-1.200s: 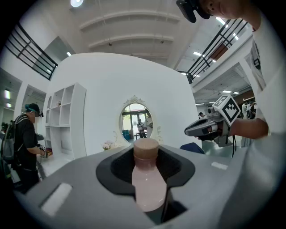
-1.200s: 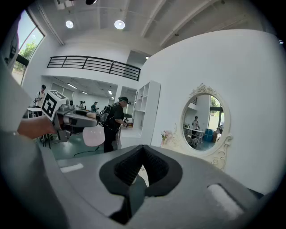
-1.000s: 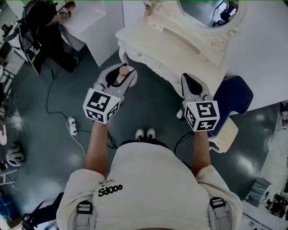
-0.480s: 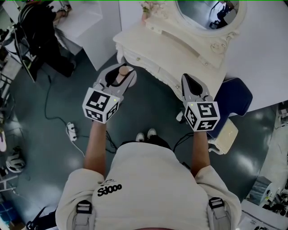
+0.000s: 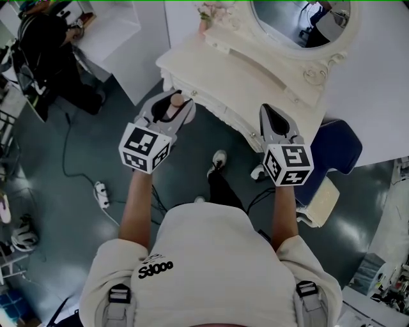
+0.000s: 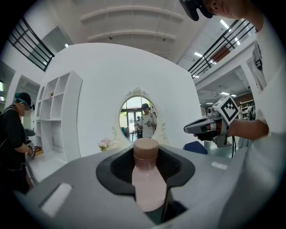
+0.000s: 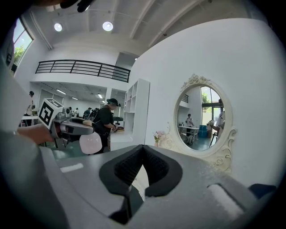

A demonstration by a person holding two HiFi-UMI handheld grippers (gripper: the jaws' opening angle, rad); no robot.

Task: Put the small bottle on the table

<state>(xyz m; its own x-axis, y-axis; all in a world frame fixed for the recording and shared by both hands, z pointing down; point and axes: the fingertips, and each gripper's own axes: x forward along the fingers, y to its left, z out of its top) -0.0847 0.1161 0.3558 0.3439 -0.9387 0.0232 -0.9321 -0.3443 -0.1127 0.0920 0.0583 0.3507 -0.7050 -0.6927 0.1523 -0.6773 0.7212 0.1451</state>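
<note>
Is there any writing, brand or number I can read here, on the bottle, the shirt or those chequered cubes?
"Sdooo", roughly: black stylised print on the person's shirt; the exact letters are uncertain.
The marker cubes carry only black-and-white square patterns, no words.
No label shows on the small bottle.

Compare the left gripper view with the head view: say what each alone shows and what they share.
Left gripper view only: the ceiling beams and the small bottle's pink body, clamped in the left gripper. Head view only: the power strip on the floor and a shoe. Both: the bottle's brown cap, the shut right gripper, the oval mirror.
</note>
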